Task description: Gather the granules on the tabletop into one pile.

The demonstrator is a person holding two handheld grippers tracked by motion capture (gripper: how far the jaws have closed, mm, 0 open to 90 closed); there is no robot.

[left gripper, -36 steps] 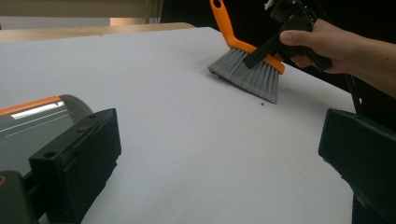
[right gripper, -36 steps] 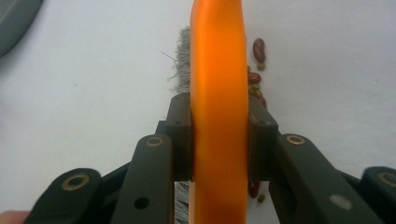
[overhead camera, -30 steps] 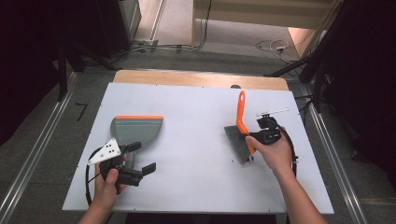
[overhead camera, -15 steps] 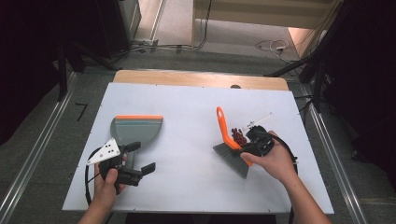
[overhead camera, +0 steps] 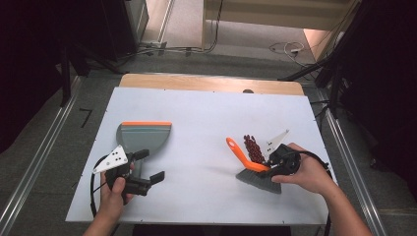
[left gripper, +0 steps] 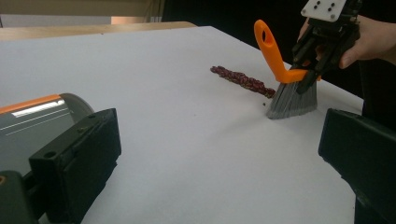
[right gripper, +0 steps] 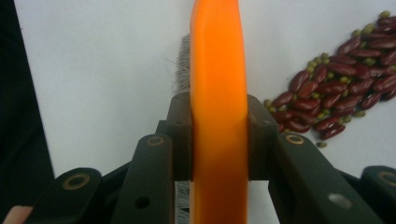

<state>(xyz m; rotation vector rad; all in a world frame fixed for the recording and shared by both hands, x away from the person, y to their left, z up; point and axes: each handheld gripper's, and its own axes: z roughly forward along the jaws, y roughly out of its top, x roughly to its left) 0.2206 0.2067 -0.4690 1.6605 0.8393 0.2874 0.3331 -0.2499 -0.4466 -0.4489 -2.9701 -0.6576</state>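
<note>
My right gripper (overhead camera: 272,166) is clamped on the orange handle of the hand brush (overhead camera: 251,166); in the right gripper view the handle (right gripper: 218,112) runs straight up between the two jaws, with both pads pressed against its flat sides. From the high view the brush sits with its grey bristles (overhead camera: 259,178) down on the white table (overhead camera: 206,123) and its looped handle end slanting up and away from my right hand (overhead camera: 307,172).

Taking the brush as my marker: the pile of red beans (overhead camera: 253,147), mixed with small green ones, lies just beyond the bristles on the far side, close to them. In the left gripper view the beans (left gripper: 243,81) form a narrow streak ending right beside the bristles.

The grey dustpan (overhead camera: 142,138) with its orange lip lies well to the left of the brush, across bare table. My left gripper (overhead camera: 147,166) sits at the near edge of the dustpan with its jaws apart; in the left gripper view one jaw stands just beside the pan's edge (left gripper: 37,116), and nothing is between them.
</note>
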